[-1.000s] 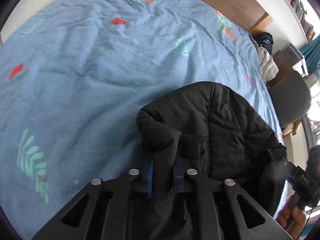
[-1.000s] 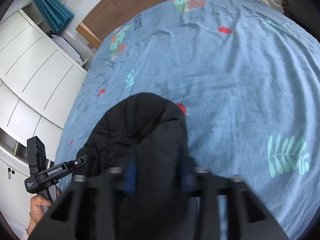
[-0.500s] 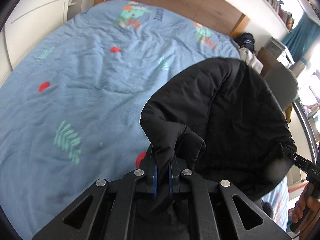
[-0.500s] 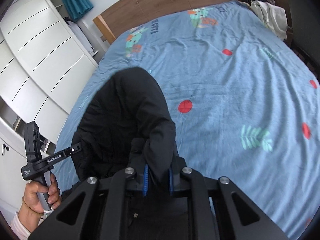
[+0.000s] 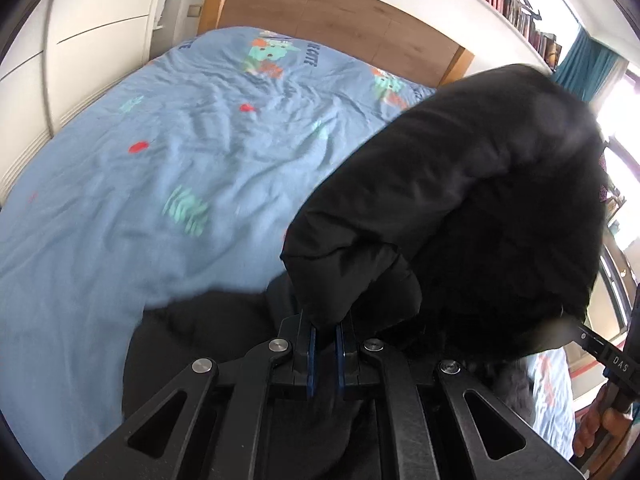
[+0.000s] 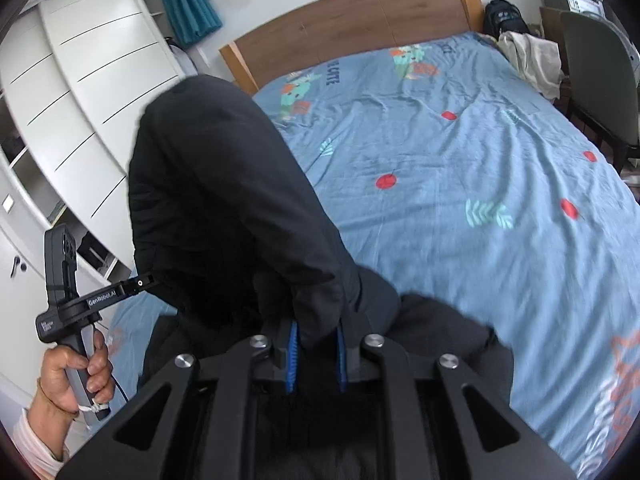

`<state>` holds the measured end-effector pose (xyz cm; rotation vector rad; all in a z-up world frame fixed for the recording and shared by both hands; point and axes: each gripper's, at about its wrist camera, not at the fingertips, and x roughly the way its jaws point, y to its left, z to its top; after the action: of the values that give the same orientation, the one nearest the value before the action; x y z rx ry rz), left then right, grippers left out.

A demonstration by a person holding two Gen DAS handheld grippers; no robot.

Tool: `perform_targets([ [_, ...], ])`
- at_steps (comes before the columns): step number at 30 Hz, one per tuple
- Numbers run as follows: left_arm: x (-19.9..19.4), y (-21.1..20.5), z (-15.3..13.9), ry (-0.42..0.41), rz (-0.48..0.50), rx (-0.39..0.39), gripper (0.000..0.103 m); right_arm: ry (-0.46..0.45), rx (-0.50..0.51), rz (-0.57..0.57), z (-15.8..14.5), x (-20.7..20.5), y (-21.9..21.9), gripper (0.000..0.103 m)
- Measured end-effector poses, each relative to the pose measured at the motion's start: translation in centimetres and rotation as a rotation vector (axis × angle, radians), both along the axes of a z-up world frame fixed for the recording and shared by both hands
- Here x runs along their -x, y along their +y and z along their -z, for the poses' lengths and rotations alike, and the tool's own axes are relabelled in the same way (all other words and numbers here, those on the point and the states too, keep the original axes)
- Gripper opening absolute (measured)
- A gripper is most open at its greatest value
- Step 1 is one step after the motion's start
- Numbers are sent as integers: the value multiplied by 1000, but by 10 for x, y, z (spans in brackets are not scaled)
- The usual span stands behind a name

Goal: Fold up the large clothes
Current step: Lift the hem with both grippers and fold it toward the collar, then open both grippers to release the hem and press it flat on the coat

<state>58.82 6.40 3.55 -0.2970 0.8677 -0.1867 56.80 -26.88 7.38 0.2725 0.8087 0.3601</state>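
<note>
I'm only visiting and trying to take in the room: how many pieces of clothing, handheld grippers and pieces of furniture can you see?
Clothing: 2, black puffer jacket and cream garment.
Grippers: 2, left gripper and right gripper, both clamped on the jacket.
Furniture: 3, bed, chair, white wardrobe.
Total: 7.

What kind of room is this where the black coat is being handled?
Most likely a home bedroom. A bed with a blue cartoon-print cover and a wooden headboard fills most of the view, tall white wardrobe doors stand beside it, and a long wall shelf of books runs above.
</note>
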Motion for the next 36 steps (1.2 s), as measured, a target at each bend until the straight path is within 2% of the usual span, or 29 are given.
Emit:
perform_targets([
  [3,30,2,12,-11,1,-13,7,-3,-15,26,15,34,-4,14],
  [5,42,4,28,15,-5,-35,7,12,-38,43,30,50,-9,14],
  [10,62,11,57,25,4,-71,7,48,-49,80,63,68,-26,14],
  [14,75,8,76,35,33,-143,7,54,-68,87,80,71,-37,18],
  [15,79,7,78,35,35,-150,8,52,-61,87,81,72,-38,18],
  [17,88,7,80,33,48,-149,16,47,-48,82,82,75,-38,19],
  [19,100,10,77,26,45,-135,42,50,-33,76,81,81,-38,25],
  [20,108,12,73,15,37,-132,47,50,-27,74,80,85,-38,29],
  [21,114,14,70,6,31,-132,50,48,-20,74,77,87,-38,31],
  [23,124,18,65,4,27,-121,50,45,-5,82,73,98,-40,46],
  [25,132,22,58,-2,23,-106,50,38,-1,94,66,109,-43,53],
  [28,140,27,38,-35,19,-72,51,10,-8,104,49,125,-48,53],
  [31,143,27,13,-80,19,-37,58,-43,-14,97,20,131,-47,53],
  [36,131,8,-16,-137,58,-26,61,-102,-25,24,-15,122,-19,62],
])
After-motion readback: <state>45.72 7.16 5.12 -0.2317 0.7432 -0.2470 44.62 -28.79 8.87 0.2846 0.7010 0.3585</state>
